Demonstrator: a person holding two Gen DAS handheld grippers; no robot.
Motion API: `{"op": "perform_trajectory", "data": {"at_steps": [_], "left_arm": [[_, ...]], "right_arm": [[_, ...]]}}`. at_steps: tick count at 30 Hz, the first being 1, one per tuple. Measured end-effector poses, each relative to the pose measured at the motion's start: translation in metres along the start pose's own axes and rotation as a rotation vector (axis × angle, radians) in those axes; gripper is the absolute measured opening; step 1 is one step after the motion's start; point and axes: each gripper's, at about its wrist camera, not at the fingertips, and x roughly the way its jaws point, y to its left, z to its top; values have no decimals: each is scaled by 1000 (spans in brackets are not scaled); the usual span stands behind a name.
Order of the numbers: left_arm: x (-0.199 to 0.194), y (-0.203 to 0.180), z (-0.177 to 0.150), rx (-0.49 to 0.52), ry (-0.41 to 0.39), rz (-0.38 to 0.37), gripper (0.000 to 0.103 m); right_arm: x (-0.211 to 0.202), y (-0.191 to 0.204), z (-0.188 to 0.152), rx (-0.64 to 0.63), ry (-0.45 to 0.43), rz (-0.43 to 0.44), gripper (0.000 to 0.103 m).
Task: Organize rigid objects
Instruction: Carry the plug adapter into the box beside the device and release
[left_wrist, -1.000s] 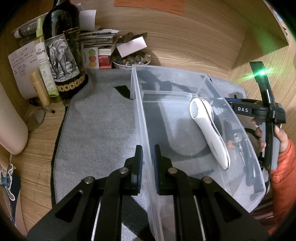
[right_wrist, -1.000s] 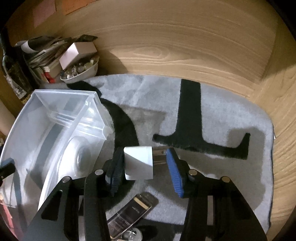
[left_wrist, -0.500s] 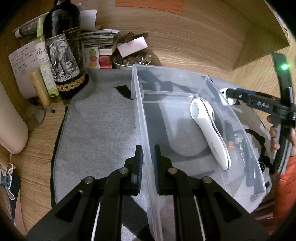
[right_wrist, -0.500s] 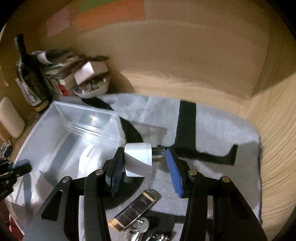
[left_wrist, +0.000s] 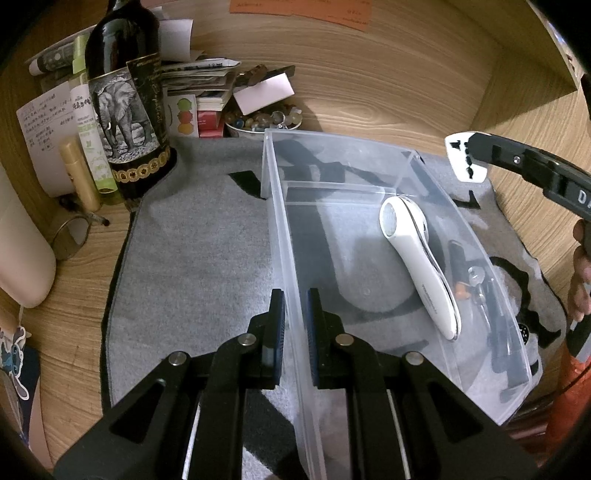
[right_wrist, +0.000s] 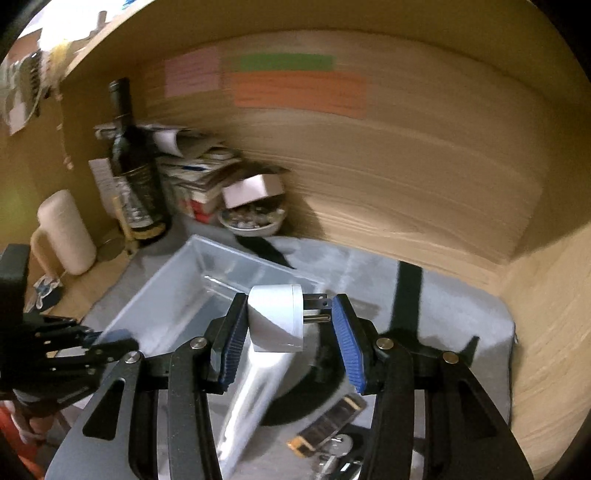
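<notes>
My left gripper (left_wrist: 293, 299) is shut on the left side wall of a clear plastic bin (left_wrist: 369, 155), one pad inside and one outside. A white handheld device (left_wrist: 421, 266) lies in the bin. My right gripper (right_wrist: 290, 299) is shut on a white plug adapter (right_wrist: 275, 317), whose metal prongs point at the right pad. It hangs in the air over the bin's (right_wrist: 162, 291) right side, above the device (right_wrist: 255, 387). In the left wrist view the adapter (left_wrist: 464, 158) shows at the bin's far right corner.
A grey mat (left_wrist: 192, 258) covers the wooden desk. A dark wine bottle (left_wrist: 125, 92), stacked papers and a bowl of stones (left_wrist: 262, 120) crowd the back left corner. A flat metal case (right_wrist: 332, 421) and keys (right_wrist: 340, 443) lie on the mat right of the bin.
My right gripper has risen from the mat with the adapter and moved toward the bin, tilting as it went. The left gripper and the bin have kept still.
</notes>
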Motion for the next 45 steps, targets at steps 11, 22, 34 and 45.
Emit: {"op": "perform_trajectory", "data": {"at_steps": [11, 22, 34, 45], "left_arm": [[1, 0, 0, 7, -3, 0, 11], [0, 0, 0, 10, -5, 1, 11], [1, 0, 0, 12, -4, 2, 11], [1, -1, 0, 13, -5, 2, 11]], "right_arm": [[26, 43, -8, -68, 64, 84, 43], [57, 52, -23, -96, 201, 104, 43], [36, 31, -11, -40, 128, 62, 43], [-7, -12, -11, 31, 45, -59, 51]]}}
